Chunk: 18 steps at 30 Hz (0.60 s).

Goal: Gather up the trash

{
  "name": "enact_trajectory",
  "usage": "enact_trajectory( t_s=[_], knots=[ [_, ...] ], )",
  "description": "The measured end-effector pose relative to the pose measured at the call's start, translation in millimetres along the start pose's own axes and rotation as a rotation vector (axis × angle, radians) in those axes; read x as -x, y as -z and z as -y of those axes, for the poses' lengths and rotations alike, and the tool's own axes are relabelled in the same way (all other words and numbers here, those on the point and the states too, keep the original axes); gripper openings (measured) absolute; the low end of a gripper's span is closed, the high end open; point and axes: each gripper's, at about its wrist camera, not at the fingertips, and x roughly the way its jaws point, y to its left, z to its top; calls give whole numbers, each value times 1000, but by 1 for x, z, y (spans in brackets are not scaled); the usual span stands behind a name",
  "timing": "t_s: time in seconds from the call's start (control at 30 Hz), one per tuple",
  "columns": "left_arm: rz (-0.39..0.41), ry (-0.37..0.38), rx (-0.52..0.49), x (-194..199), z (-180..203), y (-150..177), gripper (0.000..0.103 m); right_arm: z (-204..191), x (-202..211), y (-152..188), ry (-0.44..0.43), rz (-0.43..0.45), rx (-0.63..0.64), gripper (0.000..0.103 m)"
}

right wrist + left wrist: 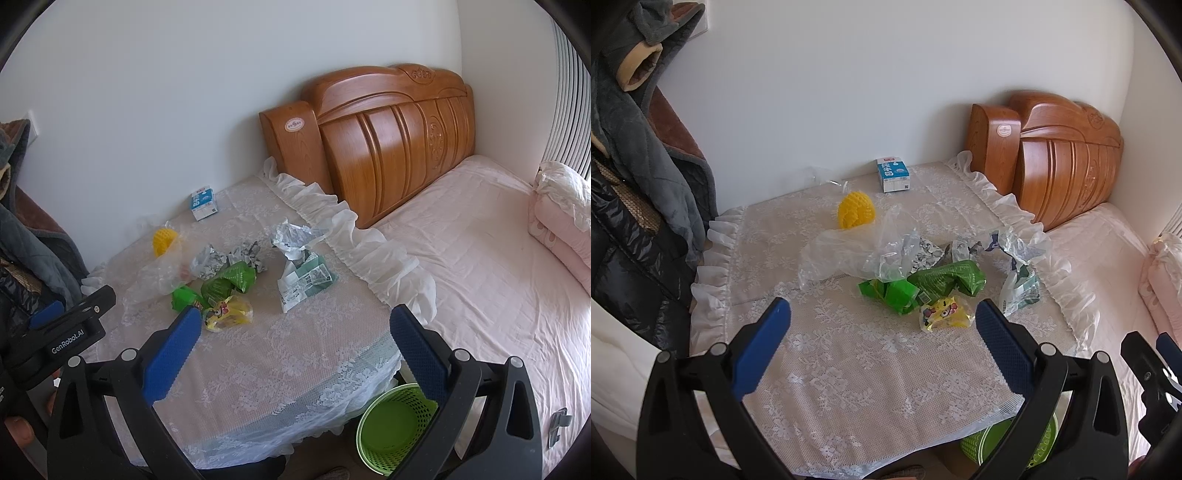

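Trash lies on a lace-covered table (849, 362) (295, 350): a clear plastic bag (846, 254) (159, 273), green wrappers (923, 284) (221, 284), a yellow cartoon packet (945, 314) (231, 314), a white and green bag (1019, 284) (303, 280), crumpled silver foil (207, 262), a yellow foam net (856, 209) (163, 240) and a blue milk carton (893, 175) (204, 203). My left gripper (882, 321) hovers open in front of the pile, holding nothing. My right gripper (295, 325) is open and empty above the table's near right part. A green mesh bin (395, 428) (1008, 443) stands on the floor below the table's edge.
A bed with a pink sheet (498, 277) and a wooden headboard (388, 140) adjoins the table on the right. Folded bedding (561, 214) lies at the far right. Coats (639, 166) hang at the left. A white wall runs behind the table.
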Motion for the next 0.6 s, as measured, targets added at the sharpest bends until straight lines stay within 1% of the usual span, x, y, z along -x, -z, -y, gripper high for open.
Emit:
enact_trajectory(
  t_s=[0.6],
  knots=[
    [-5,0,-2,-2,-3,-1,96,-4,-4,-1,3,-9,-1,101]
  ],
)
